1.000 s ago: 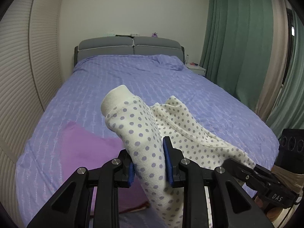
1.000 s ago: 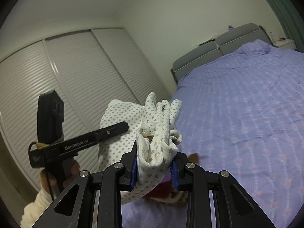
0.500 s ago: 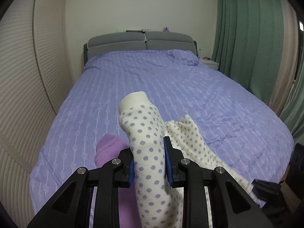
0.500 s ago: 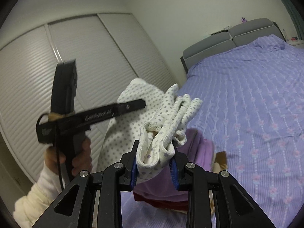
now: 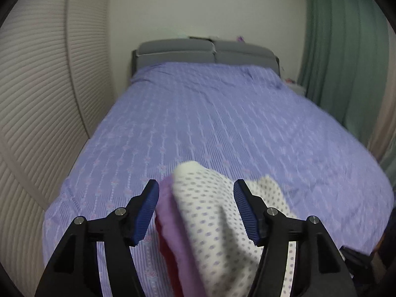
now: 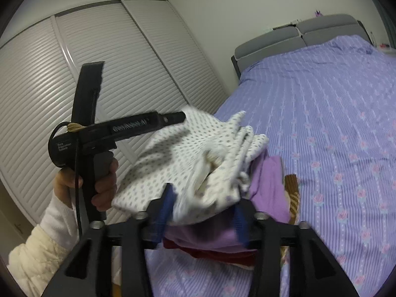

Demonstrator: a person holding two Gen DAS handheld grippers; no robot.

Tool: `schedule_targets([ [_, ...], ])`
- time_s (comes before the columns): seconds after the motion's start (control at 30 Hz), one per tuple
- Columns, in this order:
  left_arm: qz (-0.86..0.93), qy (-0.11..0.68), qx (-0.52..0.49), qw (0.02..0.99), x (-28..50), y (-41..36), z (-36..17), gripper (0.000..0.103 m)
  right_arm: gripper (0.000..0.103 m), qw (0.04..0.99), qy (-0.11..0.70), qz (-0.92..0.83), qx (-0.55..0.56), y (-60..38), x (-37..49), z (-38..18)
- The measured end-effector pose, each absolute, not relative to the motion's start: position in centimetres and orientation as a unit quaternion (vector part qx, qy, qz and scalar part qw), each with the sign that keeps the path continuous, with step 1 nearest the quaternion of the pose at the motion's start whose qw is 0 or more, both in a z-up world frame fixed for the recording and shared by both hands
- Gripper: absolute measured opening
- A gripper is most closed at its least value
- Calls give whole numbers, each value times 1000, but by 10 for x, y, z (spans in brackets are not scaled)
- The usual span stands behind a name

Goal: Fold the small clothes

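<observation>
A folded white garment with purple dots point(image 5: 212, 212) lies on top of a stack of folded clothes, over a purple piece point(image 5: 170, 220) and a dark red one. My left gripper point(image 5: 196, 210) is open, its blue pads apart on either side of the dotted garment. My right gripper point(image 6: 201, 212) is also open around the same dotted garment point(image 6: 195, 158), which rests on the purple piece point(image 6: 267, 185). The image is blurred from motion. The left gripper's body also shows in the right wrist view point(image 6: 128, 126), held by a hand.
The stack sits at the near corner of a bed with a purple patterned cover point(image 5: 222, 123). A grey headboard point(image 5: 205, 52) is at the far end. Slatted wardrobe doors point(image 6: 123, 61) stand on the left, green curtains point(image 5: 344, 61) on the right.
Both grippers have opened and let go of the dotted garment, which has dropped onto the stack of folded clothes.
</observation>
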State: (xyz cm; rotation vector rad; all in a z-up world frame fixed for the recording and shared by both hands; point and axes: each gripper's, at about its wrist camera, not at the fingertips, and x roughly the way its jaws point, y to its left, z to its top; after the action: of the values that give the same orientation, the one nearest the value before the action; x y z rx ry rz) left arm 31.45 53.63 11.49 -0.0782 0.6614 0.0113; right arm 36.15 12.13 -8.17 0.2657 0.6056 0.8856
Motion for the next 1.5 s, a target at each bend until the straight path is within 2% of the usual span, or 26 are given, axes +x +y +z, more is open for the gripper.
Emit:
schedule_targets([
  [0.1, 26, 307, -48, 950, 298, 540, 125, 62, 57, 854, 286, 414, 132, 116, 360, -82],
  [0.2, 48, 294, -42, 954, 276, 533, 131, 67, 73, 854, 284, 414, 135, 112, 358, -78],
  [0.43, 60, 267, -29, 961, 219, 498, 139, 71, 76, 870, 248, 406, 127, 92, 347, -58],
  [0.53, 66, 247, -20, 967, 193, 474, 147, 78, 84, 881, 232, 398, 107, 72, 335, -46],
  [0.6, 79, 235, -18, 969, 178, 456, 152, 93, 89, 891, 221, 385, 91, 56, 328, -38],
  [0.67, 89, 222, -6, 971, 166, 435, 157, 95, 93, 901, 210, 373, 74, 39, 320, -31],
  [0.7, 90, 214, 3, 973, 159, 421, 159, 100, 95, 906, 205, 364, 63, 30, 316, -28],
  [0.77, 93, 204, 10, 974, 150, 398, 162, 103, 95, 917, 197, 345, 44, 12, 308, -22],
  [1.13, 80, 176, 75, 978, 117, 261, 136, 103, 95, 942, 186, 278, 22, -110, 279, -4],
  [1.5, 6, 216, 15, 976, 100, 160, 93, 103, 95, 962, 185, 199, -31, -228, 246, -13],
])
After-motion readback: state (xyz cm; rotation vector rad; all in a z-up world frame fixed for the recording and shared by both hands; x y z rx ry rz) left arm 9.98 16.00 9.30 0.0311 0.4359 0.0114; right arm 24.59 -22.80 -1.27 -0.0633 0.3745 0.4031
